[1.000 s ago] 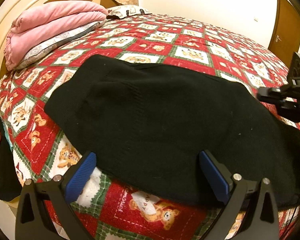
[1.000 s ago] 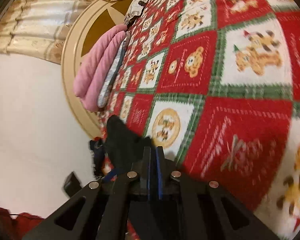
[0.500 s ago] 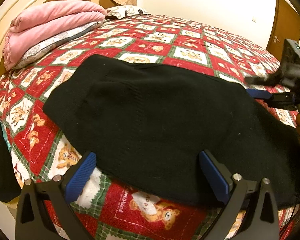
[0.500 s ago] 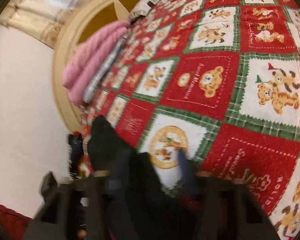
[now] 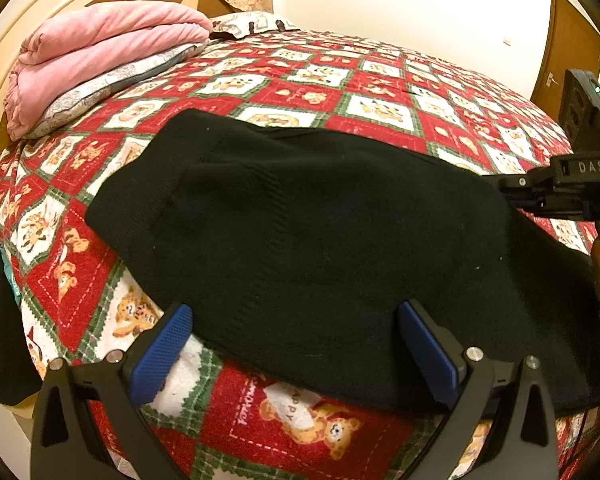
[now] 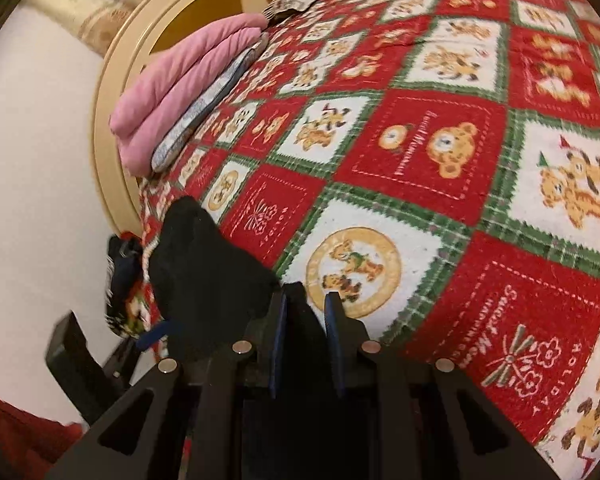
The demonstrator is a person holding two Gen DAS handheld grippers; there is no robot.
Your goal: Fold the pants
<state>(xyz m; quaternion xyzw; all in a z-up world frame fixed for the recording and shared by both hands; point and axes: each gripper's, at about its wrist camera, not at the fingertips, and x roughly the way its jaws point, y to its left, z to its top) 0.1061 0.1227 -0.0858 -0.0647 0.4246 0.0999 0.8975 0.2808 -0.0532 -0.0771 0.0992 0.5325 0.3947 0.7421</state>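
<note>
Right gripper (image 6: 306,312): jaws parted a little, having just been opening; a dark fold of cloth lies between the blue pads, not visibly pinched, so released rather than grasping.
Left gripper (image 5: 296,344): jaws spread wide over the near hem, pads clear of the cloth, holding nothing.
Pants (image 5: 300,248): black, laid flat as a broad folded slab on the quilt (image 5: 380,108), near edge at the bed's front, far edge toward the pillows.
Fold so far: looks part done; a further fold probably needed.
Risk, snag: cloth between the right pads could catch and drag the top layer as that gripper leaves, spoiling the fold.
Risk, single layer: a pinch at the near hem might take only the upper ply, letting the lower one trail and bunch.
Risk, slip: near hem lies close to the mattress edge; a careless tug could pull the pants off the front.
Surroundings: pink blanket (image 5: 100,48) on a grey patterned pillow (image 5: 112,84) by the cream headboard (image 5: 28,12), well apart from the pants.
Further off: wooden door (image 5: 568,52) at right; dark clothes (image 5: 0,320) hanging off the left bedside.
In the way: nothing on the quilt beyond the pants; only the other gripper near the right end.
</note>
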